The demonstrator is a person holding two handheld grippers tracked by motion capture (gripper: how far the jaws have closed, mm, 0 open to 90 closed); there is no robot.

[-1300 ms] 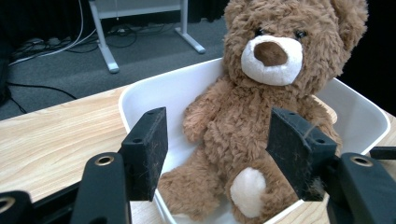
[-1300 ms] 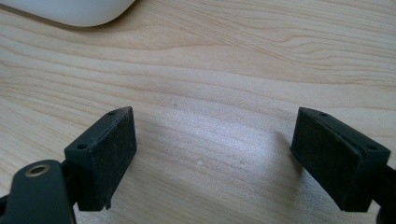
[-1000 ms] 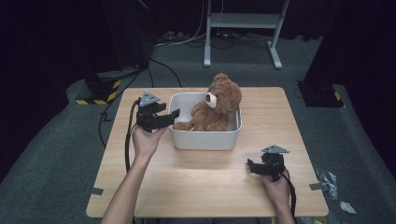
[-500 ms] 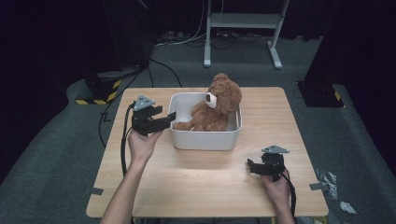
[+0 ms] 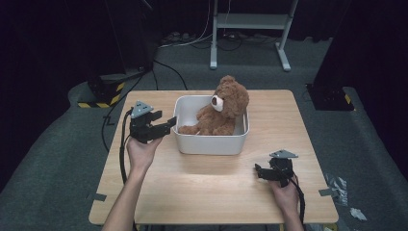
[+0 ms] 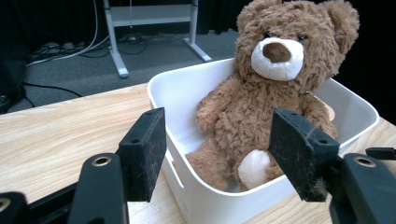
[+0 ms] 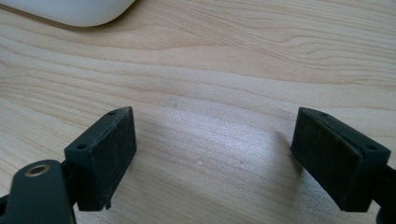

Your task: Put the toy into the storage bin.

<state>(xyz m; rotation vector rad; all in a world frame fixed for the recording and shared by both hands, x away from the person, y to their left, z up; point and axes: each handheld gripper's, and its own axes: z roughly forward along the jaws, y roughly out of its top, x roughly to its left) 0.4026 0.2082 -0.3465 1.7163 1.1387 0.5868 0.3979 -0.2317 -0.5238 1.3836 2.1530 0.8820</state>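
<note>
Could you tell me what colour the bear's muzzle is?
White, with a brown nose; the bear shows best in the left gripper view.

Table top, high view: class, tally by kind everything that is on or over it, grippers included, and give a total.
Teddy bear: 1
White tub: 1
Grippers: 2, the left gripper and the right gripper, both with jaws open
Total: 4

I see a brown teddy bear (image 5: 223, 108) with cream muzzle and cream foot pad, white tub (image 5: 211, 143), pale wood-grain counter (image 5: 202, 190), both claws black (image 5: 166, 126) (image 5: 259, 173), grey carpet floor (image 5: 57, 154).
</note>
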